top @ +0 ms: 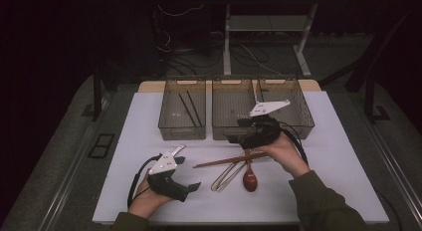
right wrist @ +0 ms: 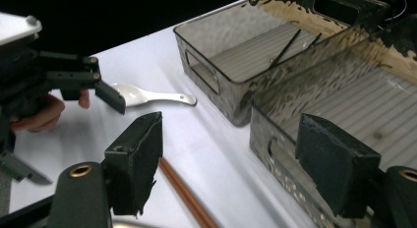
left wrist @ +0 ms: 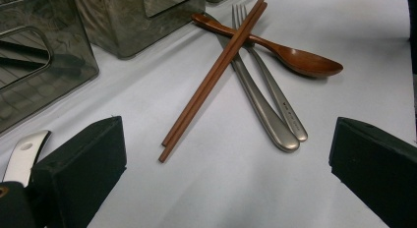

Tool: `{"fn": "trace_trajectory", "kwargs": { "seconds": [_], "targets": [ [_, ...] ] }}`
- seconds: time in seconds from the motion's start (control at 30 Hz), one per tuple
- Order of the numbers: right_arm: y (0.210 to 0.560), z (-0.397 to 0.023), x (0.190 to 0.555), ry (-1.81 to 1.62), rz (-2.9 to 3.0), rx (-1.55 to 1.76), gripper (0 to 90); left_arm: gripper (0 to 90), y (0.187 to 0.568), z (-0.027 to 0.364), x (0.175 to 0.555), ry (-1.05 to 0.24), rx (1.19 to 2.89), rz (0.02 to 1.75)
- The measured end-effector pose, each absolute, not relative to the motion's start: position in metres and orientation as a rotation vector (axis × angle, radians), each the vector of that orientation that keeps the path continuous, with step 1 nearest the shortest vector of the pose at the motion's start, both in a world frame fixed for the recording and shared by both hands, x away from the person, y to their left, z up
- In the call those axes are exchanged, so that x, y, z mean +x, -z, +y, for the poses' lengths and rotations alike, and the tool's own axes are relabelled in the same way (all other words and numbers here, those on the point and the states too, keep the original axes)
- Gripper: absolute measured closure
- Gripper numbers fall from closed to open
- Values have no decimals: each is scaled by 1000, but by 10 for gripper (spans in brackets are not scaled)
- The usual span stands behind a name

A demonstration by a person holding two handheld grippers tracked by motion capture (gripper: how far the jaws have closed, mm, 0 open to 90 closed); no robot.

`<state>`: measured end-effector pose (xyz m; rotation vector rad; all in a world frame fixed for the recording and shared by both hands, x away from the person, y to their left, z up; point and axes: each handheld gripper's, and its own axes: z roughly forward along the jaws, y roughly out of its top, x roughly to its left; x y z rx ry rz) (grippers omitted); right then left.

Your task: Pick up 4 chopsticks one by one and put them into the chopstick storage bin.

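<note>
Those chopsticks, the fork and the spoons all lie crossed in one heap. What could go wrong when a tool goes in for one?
1. The chopsticks lie across the fork and the wooden spoon, so pulling one piece may drag or scatter the rest.
2. The right tool hangs open close to the middle bin; a careless move could bump it.
3. The thin chopsticks lie flat on the table, so wide jaws might slip off them.

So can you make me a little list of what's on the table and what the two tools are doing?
table: white top
bins: three clear smoky plastic bins in a row at the back
cutlery pile: brown wooden chopsticks across a silver metal fork and brown wooden spoon
extra: white ceramic spoon
left tool: open, nothing in it
right tool: open, nothing in it, by the middle bin
</note>
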<state>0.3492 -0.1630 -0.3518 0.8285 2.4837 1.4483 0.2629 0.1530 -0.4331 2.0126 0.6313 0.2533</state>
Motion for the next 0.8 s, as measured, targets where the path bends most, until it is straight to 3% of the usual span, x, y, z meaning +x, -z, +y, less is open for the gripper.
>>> {"fn": "trace_trajectory", "kwargs": {
  "seconds": [0.1, 0.3, 0.8],
  "targets": [
    [357, -172, 344, -1423, 2482, 835, 268, 1, 433, 153, 263, -253, 2016, 630],
    [371, -192, 337, -1375, 2506, 876, 376, 1, 433, 153, 263, -248, 2018, 636],
    [401, -245, 352, -1143, 2489, 1082, 864, 1, 433, 153, 263, -249, 2018, 623]
  ]
}}
